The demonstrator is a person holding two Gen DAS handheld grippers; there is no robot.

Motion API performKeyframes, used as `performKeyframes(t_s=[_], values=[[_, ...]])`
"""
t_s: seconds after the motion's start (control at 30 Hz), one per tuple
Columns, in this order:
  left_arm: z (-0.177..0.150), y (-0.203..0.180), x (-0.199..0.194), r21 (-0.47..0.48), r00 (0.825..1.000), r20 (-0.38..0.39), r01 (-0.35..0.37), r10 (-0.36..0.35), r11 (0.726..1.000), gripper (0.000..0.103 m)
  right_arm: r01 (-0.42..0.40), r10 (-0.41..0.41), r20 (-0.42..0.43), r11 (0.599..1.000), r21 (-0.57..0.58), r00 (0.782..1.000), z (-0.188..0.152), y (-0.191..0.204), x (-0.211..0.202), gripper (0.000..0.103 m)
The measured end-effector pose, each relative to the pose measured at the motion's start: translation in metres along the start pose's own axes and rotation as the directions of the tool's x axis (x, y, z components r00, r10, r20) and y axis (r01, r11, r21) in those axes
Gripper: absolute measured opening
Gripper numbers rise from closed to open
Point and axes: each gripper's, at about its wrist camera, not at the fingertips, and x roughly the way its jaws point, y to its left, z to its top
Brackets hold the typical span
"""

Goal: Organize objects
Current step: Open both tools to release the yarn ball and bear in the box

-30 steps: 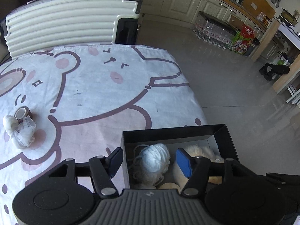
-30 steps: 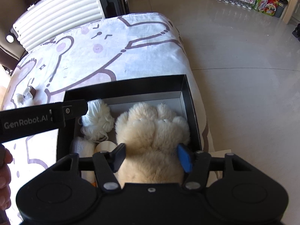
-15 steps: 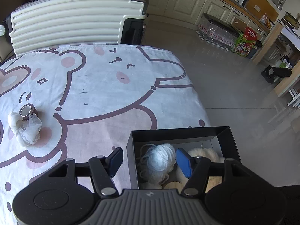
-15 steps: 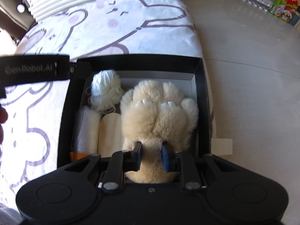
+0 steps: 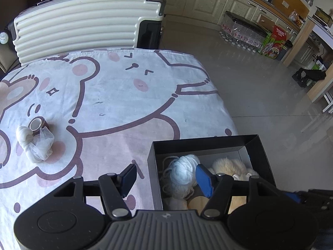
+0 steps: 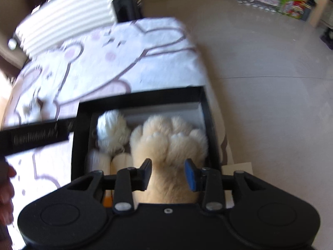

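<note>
1. Black rectangular cardboard box (image 6: 210, 125), on bear-print cloth (image 5: 116, 95) at table's near corner. Holds cream fluffy paw-shaped plush (image 6: 170, 145), white yarn ball (image 5: 185, 170), 2 pale rolls.
2. Right gripper (image 6: 168, 171): jaws just been opening, now part-wide either side of plush wrist; pads look clear of the fur. Plush sits in box.
3. Left gripper (image 5: 166, 177): jaws wide, empty, straddling box's left wall.
4. Outstanding: white gauze bundle w/ brown tape roll (image 5: 35, 139), well apart, far left.
Tip: lift right straight up so fur doesn't snag; approach bundle w/ left, jaws kept wide.
</note>
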Motion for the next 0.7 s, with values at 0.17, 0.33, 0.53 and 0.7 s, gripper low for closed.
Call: performKeyframes(t_s=[0.17, 0.33, 0.53, 0.7], values=[[-0.003, 0.000, -0.010, 0.015, 1.000, 0.002, -0.014, 0.014, 1.000, 0.063, 0.018, -0.019, 0.037, 1.000, 0.024, 0.999, 0.001, -0.006, -0.009, 0.052], [-0.007, 0.000, -0.020, 0.031, 0.999, -0.005, -0.038, 0.038, 0.999, 0.068, 0.031, -0.031, 0.075, 0.999, 0.013, 0.997, -0.003, -0.004, -0.023, 0.068], [-0.013, 0.002, -0.035, 0.046, 0.997, -0.008, -0.072, 0.073, 0.996, 0.077, 0.041, -0.045, 0.107, 0.999, 0.031, 0.993, -0.008, -0.003, -0.038, 0.071], [-0.018, 0.004, -0.049, 0.045, 0.996, -0.005, -0.094, 0.095, 0.995, 0.083, 0.060, -0.065, 0.137, 0.997, 0.044, 0.988, -0.013, -0.003, -0.049, 0.075]])
